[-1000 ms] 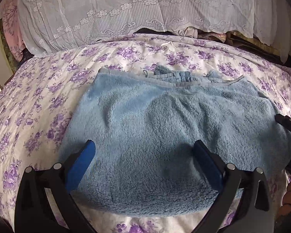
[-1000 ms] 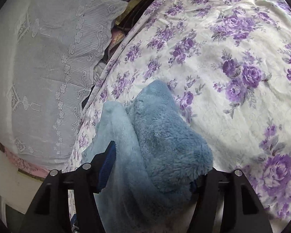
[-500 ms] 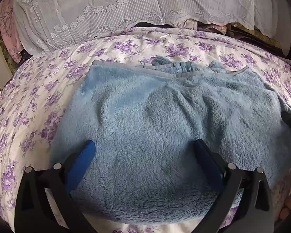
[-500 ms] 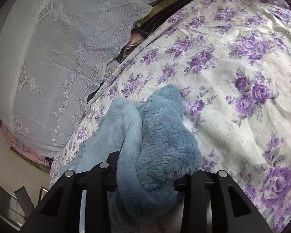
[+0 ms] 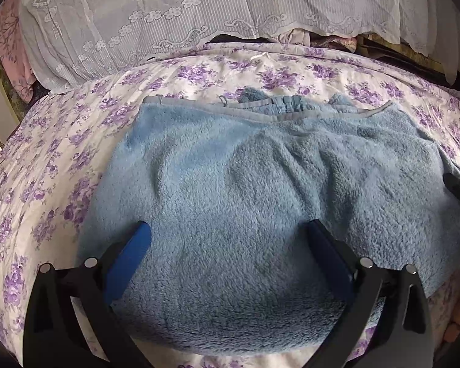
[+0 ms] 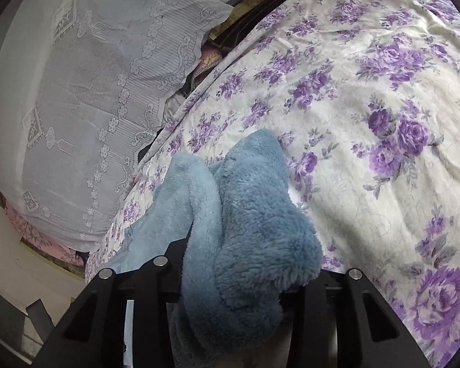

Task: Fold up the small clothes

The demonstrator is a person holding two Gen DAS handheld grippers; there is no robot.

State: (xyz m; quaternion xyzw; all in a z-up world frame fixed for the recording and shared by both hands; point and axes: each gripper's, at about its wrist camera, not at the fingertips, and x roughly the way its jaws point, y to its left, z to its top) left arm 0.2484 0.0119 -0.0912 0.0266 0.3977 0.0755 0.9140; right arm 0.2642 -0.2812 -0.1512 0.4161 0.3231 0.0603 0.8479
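A fluffy light-blue garment (image 5: 245,190) lies spread on the floral bedsheet (image 5: 61,165), its waistband at the far edge. My left gripper (image 5: 230,239) is open, its blue-padded fingers (image 5: 128,251) astride the garment's near part, resting on or just over it. My right gripper (image 6: 233,279) is shut on a bunched right end of the blue garment (image 6: 248,214), which bulges up between its fingers and hides the pads. A tip of the right gripper shows at the right edge of the left wrist view (image 5: 458,188).
A white lace cover (image 5: 174,15) drapes over a pile along the bed's far side; it also shows in the right wrist view (image 6: 92,92). Dark clothes (image 6: 254,9) lie behind it. Open floral sheet (image 6: 383,122) stretches to the right of the garment.
My right gripper closed on the garment's end and gathered it. My left gripper moved forward over the garment, still open.
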